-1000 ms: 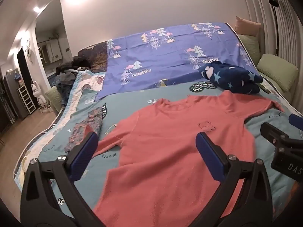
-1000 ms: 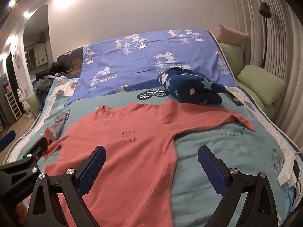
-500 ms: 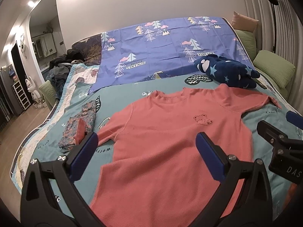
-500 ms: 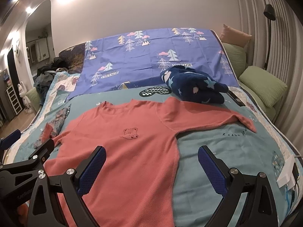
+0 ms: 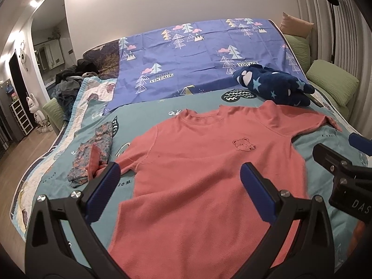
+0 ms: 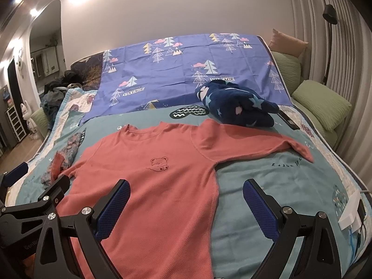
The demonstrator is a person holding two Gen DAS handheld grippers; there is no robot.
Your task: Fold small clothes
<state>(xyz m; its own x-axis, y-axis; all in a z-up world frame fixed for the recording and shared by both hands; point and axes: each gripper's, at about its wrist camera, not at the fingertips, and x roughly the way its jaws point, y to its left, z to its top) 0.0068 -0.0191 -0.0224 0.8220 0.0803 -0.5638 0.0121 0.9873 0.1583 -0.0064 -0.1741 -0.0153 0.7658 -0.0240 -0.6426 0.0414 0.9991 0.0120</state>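
- Bedroom scene, viewed from two fisheye cameras mounted on hand-held grippers above a bed covered by a teal quilt (image 6: 267,181).
- A coral long-sleeved shirt (image 5: 209,162) is laid flat, front up, in the middle of the quilt, with its neckline turned toward the far wall; a small bear outline (image 6: 160,164) is stitched on the chest.
- One sleeve (image 6: 255,145) is stretched out to the right across the quilt; the other sleeve is bent at the left, where its cuff is seen lying on a floral garment (image 5: 93,153).
- The left gripper (image 5: 179,186) is held above the lower half of the shirt, its blue-padded fingers set wide apart with nothing between them.
- The right gripper (image 6: 186,200) is held over the shirt's right side seam, its fingers likewise spread wide and empty: one pad is seen over the coral fabric, the other over bare quilt.
- A dark blue star-patterned fleece bundle (image 6: 237,107) is placed beyond the outstretched sleeve, just beside a purple sheet (image 5: 197,58) printed with trees.
- Green pillows (image 6: 323,104) are lined along the right edge.
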